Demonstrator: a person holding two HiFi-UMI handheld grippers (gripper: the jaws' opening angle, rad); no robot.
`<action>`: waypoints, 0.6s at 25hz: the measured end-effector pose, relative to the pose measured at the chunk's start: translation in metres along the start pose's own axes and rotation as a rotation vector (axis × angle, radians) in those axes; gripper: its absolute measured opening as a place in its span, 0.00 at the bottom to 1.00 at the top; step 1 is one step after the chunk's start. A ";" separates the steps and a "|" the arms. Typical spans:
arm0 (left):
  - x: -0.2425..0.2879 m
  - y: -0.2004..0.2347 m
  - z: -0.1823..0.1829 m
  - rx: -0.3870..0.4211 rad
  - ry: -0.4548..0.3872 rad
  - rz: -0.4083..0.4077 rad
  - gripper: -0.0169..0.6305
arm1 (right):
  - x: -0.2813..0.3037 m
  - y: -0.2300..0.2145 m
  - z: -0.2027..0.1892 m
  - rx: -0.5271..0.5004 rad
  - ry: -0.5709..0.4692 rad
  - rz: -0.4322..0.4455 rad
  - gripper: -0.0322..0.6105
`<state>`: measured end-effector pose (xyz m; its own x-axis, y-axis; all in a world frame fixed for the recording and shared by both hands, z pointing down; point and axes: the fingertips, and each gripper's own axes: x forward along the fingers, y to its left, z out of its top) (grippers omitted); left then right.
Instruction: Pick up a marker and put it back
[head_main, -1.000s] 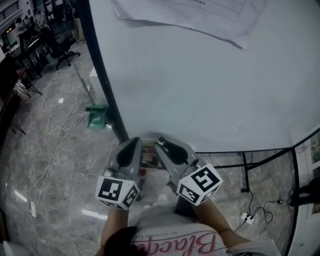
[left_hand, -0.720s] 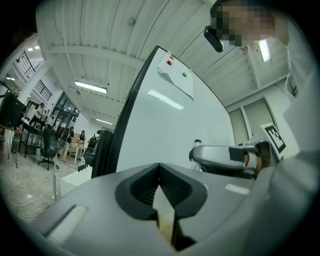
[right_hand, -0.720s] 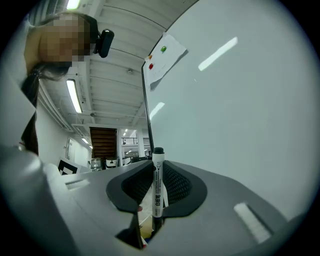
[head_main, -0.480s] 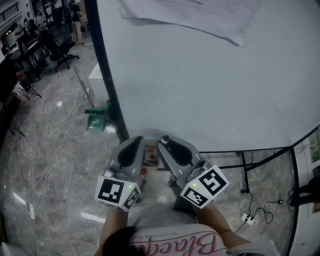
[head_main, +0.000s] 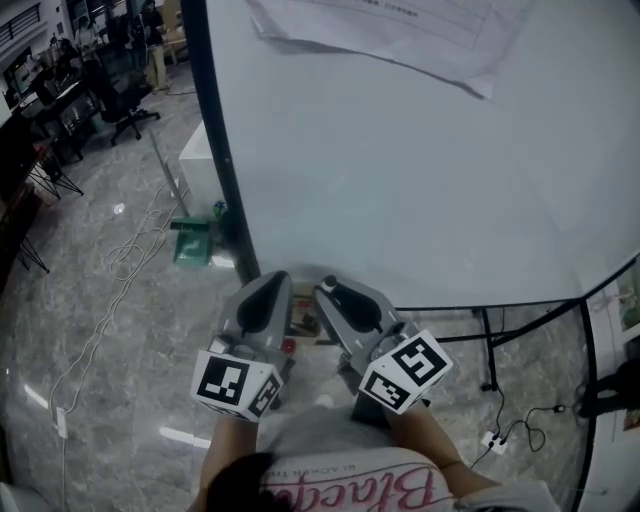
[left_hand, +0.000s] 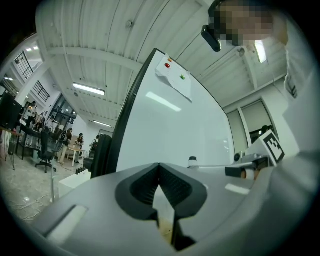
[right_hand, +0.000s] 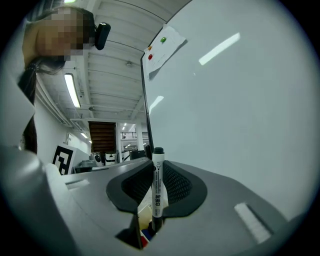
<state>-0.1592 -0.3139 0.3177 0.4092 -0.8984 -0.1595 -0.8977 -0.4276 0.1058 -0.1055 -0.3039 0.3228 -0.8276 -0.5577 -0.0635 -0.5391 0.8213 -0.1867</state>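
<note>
Right gripper view: right tongs (right_hand: 156, 162) clamped on marker (right_hand: 157, 186), upright between the pads, black cap poking past the tips | left gripper view: left tongs (left_hand: 159, 167) closed, tips meeting, nothing held | head view: both tongs side by side, tips near whiteboard (head_main: 400, 160); marker not made out there

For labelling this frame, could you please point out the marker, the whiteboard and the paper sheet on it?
marker (right_hand: 157, 187): right gripper view, white barrel.
whiteboard (head_main: 420, 190): head view, bare white surface.
paper sheet (head_main: 400, 25): head view, its middle.
</note>
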 end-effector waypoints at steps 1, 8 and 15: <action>-0.001 0.001 0.000 -0.003 -0.001 0.004 0.03 | 0.001 -0.001 -0.003 0.003 0.010 0.000 0.15; -0.001 0.006 -0.003 -0.011 0.006 0.017 0.03 | 0.011 -0.011 -0.040 0.058 0.116 -0.040 0.15; 0.001 0.006 -0.006 -0.007 0.015 0.005 0.03 | 0.018 -0.014 -0.078 0.085 0.227 -0.118 0.15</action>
<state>-0.1637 -0.3176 0.3237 0.4068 -0.9021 -0.1438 -0.8988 -0.4234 0.1132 -0.1246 -0.3163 0.4005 -0.7789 -0.5997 0.1834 -0.6268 0.7338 -0.2622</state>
